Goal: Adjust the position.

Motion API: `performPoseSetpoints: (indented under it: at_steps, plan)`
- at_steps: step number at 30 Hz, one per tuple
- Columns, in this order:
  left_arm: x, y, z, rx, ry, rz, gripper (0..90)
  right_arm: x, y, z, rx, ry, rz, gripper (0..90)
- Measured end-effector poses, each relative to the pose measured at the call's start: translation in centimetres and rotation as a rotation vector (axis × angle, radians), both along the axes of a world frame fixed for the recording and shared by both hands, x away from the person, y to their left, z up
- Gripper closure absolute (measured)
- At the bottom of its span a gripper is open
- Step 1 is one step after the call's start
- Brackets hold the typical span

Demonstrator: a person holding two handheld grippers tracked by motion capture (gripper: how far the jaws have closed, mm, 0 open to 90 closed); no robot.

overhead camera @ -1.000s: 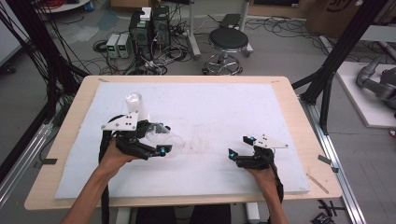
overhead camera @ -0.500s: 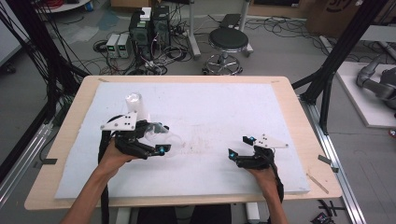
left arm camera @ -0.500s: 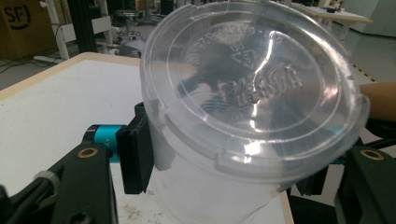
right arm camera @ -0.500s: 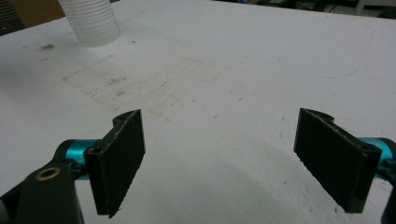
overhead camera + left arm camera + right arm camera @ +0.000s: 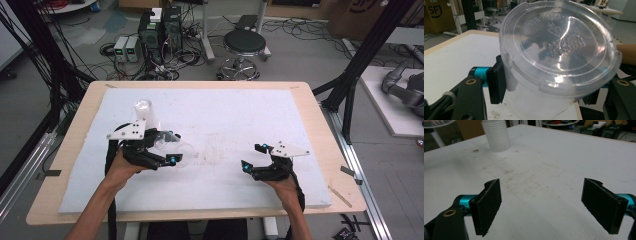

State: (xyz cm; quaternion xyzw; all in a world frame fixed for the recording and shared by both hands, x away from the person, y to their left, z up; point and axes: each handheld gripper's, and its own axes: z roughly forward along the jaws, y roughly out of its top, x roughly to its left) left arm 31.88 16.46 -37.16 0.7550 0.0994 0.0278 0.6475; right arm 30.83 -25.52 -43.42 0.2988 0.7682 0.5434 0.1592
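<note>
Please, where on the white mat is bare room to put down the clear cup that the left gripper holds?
The white mat lies bare between the left gripper and the right gripper, and along its far edge. It is crowded only at the far left, where the stack of cups stands just beyond the held clear cup.

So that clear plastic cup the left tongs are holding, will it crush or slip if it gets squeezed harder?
The clear plastic cup looks thin-walled, so it would probably flex or dent under a tighter squeeze. Its glossy sides could slip, though the left tongs press it from both sides with flat pads. It seems empty, so likely very light and easy to tip once set down.
</note>
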Motion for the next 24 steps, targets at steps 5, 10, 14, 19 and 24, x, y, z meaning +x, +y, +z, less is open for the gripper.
performPoseSetpoints:
  at_steps: [5,10,14,19,24]
  plan:
    - [0.0,-0.1,0.0,-0.015,-0.001,-0.006,34.8,-0.1,0.5,1.1,0.01,-0.004,0.082,16.0]
    - [0.0,-0.3,-0.1,-0.014,-0.001,-0.01,34.9,-0.1,1.4,2.3,0.016,-0.022,0.156,15.9]
    - [-0.1,-0.5,-0.3,-0.027,0.004,-0.016,35.0,0.0,2.3,3.1,0.018,-0.022,0.223,15.9]
    - [-0.1,-1.0,-0.5,-0.038,0.01,-0.026,35.2,0.5,3.9,4.1,0.016,-0.043,0.298,15.9]
    - [-0.3,-1.6,-0.7,-0.029,0.01,-0.047,35.3,0.5,5.6,4.8,0.014,-0.054,0.383,15.9]
